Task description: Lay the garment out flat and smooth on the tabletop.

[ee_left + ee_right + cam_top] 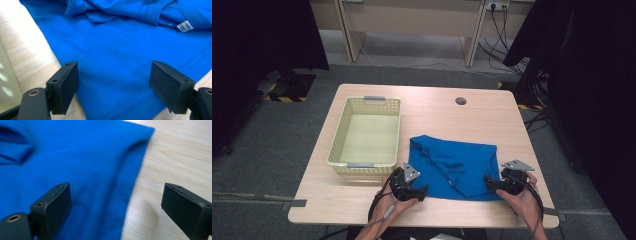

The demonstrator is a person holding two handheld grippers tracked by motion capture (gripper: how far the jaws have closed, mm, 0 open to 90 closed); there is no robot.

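A: State the position of the workpiece.

B: The blue shirt [454, 167] lies partly folded on the near half of the surface [492, 115], to the right of the yellow basket [343, 134]. Its collar area and white label [185, 26] face up near the middle of the fabric. Its long axis runs left to right, parallel to the near edge of the surface.

A: State the condition of the left tongs [422, 190].

B: Jaws stand wide apart and hold nothing. In the left gripper view the near left corner of the shirt lies flat between and beyond the jaws, with the hem stitching visible; the pads do not press on it.

A: And the right tongs [490, 184]?

B: Jaws also stand wide apart and hold nothing. In the right gripper view the shirt's right edge runs between the jaws: fabric by the left jaw, bare surface by the right.

A: Which relation governs the coming move?

B: Each tongs sits at its own near corner, so neither hand is favoured. The shirt extends away from both tongs, toward the far edge. As a judgement, a grasp of both corners suits a fold carried away from the person.
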